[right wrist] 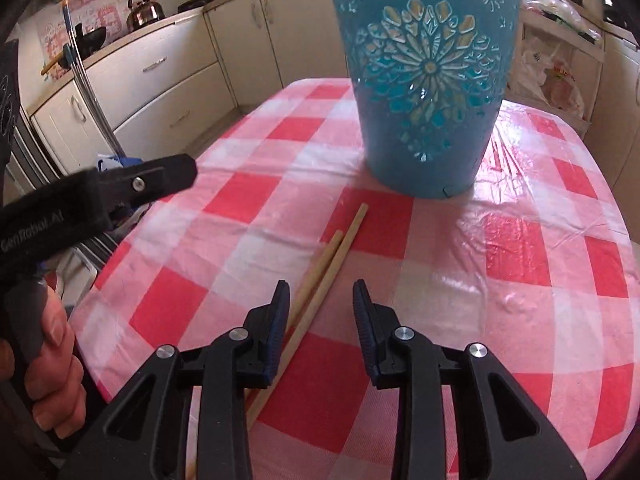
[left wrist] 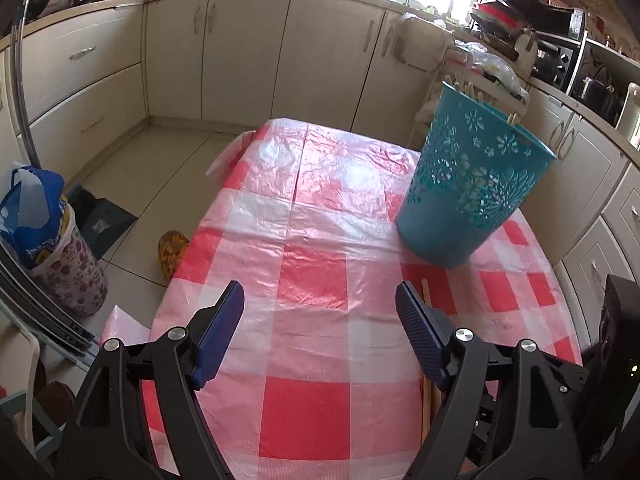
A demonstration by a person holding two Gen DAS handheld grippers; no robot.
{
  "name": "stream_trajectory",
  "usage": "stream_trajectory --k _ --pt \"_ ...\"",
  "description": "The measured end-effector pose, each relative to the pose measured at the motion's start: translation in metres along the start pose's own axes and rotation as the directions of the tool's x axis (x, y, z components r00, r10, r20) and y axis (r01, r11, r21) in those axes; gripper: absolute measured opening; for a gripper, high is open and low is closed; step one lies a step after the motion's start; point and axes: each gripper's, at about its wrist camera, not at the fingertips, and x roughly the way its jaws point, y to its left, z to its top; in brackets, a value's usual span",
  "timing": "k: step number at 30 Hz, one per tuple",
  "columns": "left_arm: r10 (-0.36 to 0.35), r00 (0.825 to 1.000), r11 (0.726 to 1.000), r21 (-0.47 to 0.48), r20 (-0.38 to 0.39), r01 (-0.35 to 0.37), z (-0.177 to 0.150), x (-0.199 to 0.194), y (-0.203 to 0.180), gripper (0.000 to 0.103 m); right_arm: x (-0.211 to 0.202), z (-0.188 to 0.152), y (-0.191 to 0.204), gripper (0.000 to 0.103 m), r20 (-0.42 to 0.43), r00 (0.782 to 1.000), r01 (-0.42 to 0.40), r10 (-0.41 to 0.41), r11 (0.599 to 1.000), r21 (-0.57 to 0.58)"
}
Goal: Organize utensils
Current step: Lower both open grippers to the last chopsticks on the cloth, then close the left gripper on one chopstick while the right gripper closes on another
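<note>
Two chopsticks [right wrist: 320,280] on bench, long axis toward 1 o'clock, at right gripper [right wrist: 321,300] left pad; jaws part-open, empty. Left gripper [left wrist: 320,300] wide, empty, farther.

- Two chopsticks [right wrist: 320,280] lying on the table
- One teal basket [right wrist: 424,80]
- One checked tablecloth [right wrist: 520,260]
- One kettle [right wrist: 144,10]
- Two grippers

Black grippers [right wrist: 321,292], blue ribbed pads [right wrist: 362,312]
</note>
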Motion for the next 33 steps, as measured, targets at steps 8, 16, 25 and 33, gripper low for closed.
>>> stream_trajectory --k 8,16,25,33 --pt "-0.023 0.996 0.992 0.125 -0.081 0.033 -0.013 0.015 -0.035 0.074 -0.018 -0.021 -0.012 0.024 -0.032 0.999 0.025 -0.027 0.999 -0.046" --pt "0.022 0.986 0.958 0.285 -0.165 0.026 -0.031 0.038 -0.075 0.074 -0.032 -0.030 -0.032 0.024 -0.037 0.998 0.043 -0.044 0.999 -0.011" --pt "-0.014 0.979 0.913 0.396 -0.204 0.096 -0.031 0.050 -0.102 0.007 -0.024 -0.019 -0.042 0.022 -0.034 0.997 0.063 -0.064 0.998 -0.022" --pt "-0.096 0.945 0.913 0.351 -0.313 0.209 -0.019 0.058 -0.096 0.006 -0.021 -0.008 -0.057 0.017 -0.095 0.994 0.049 -0.054 0.997 -0.058"
